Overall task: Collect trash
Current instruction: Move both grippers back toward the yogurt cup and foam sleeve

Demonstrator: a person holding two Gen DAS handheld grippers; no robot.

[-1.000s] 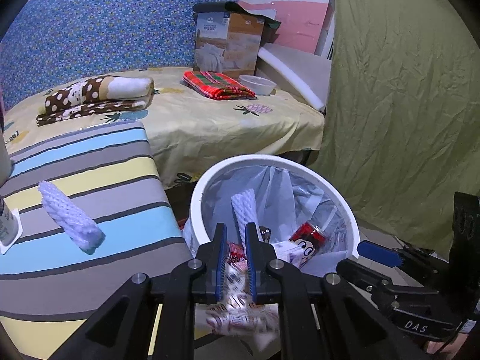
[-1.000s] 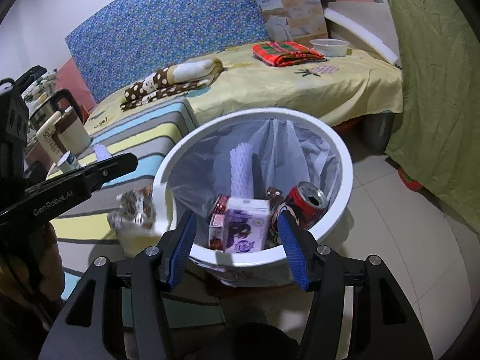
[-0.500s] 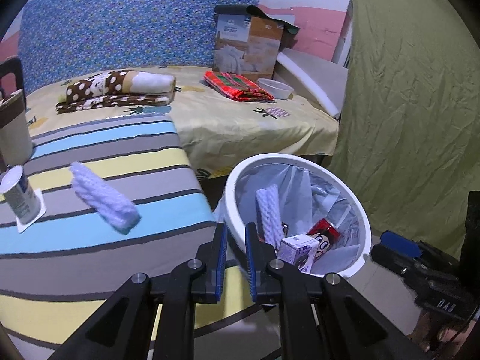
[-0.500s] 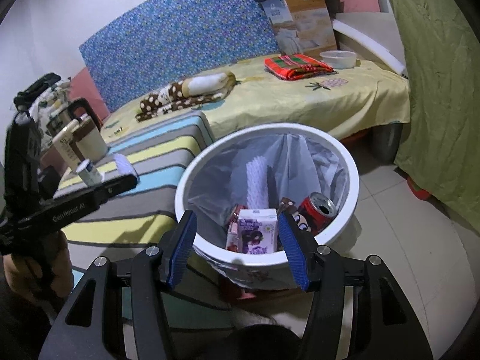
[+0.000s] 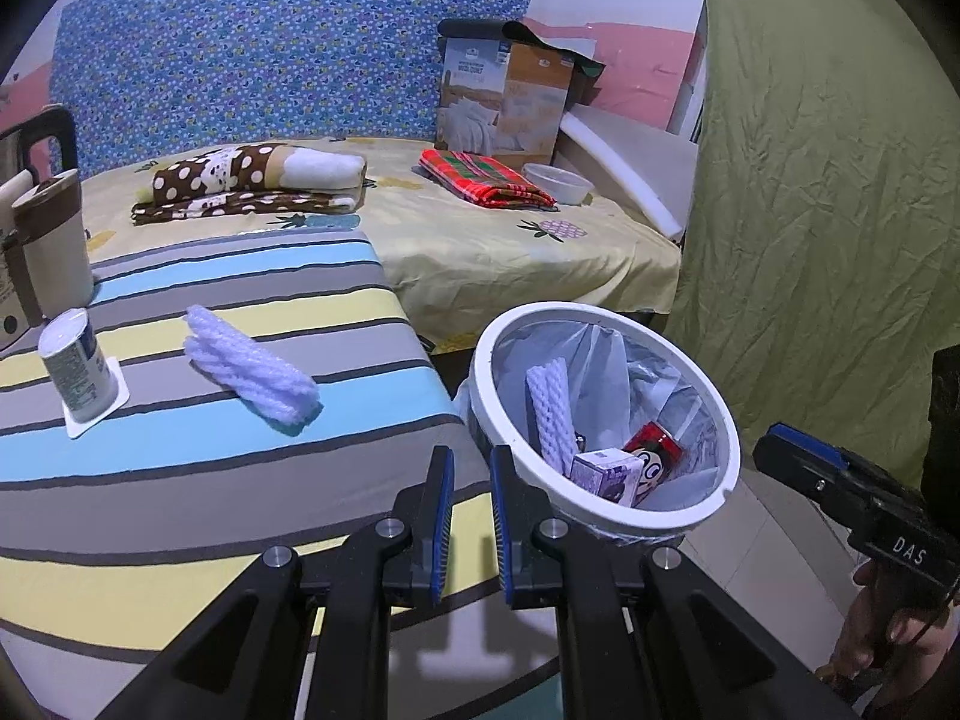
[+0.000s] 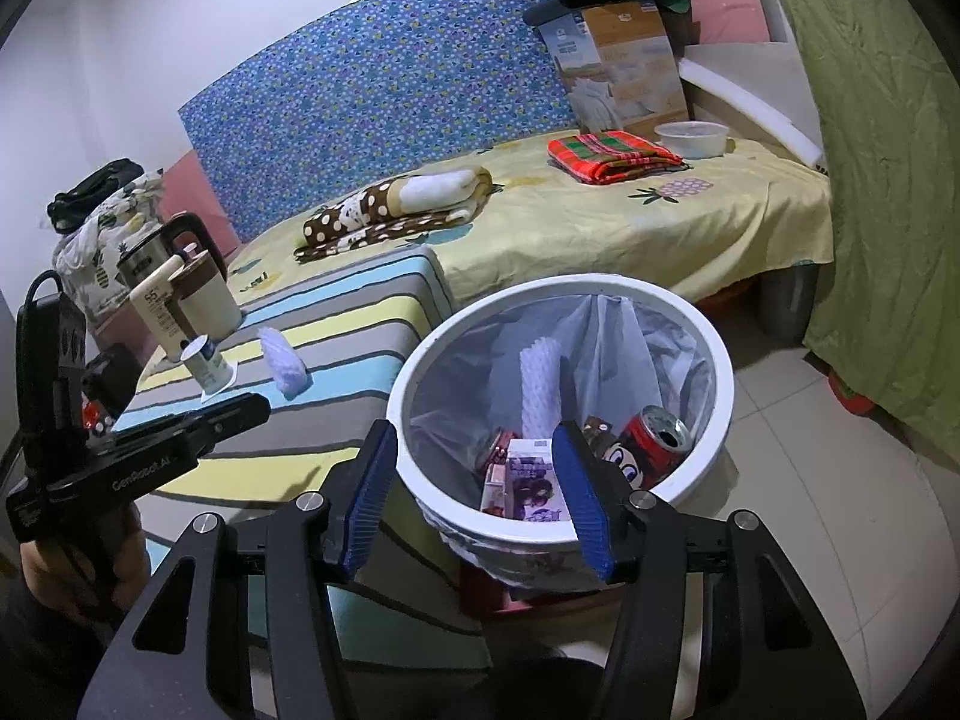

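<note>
The left hand-held gripper (image 5: pixel 469 516) has let its wrapper go and is closed, empty. The right hand-held gripper (image 6: pixel 474 495), open and empty, has been closing. One foam net (image 5: pixel 249 373) lies on the striped surface (image 5: pixel 180 480); one stands in the bin (image 6: pixel 717 420) with one can (image 6: pixel 651 441) and one box (image 6: pixel 534 489).

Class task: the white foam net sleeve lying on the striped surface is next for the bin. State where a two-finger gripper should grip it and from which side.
Grip the foam net sleeve across its narrow middle, coming from above. It lies flat and elongated, with bare striped surface along both long sides, so fingers straddling its width should close easily.
</note>
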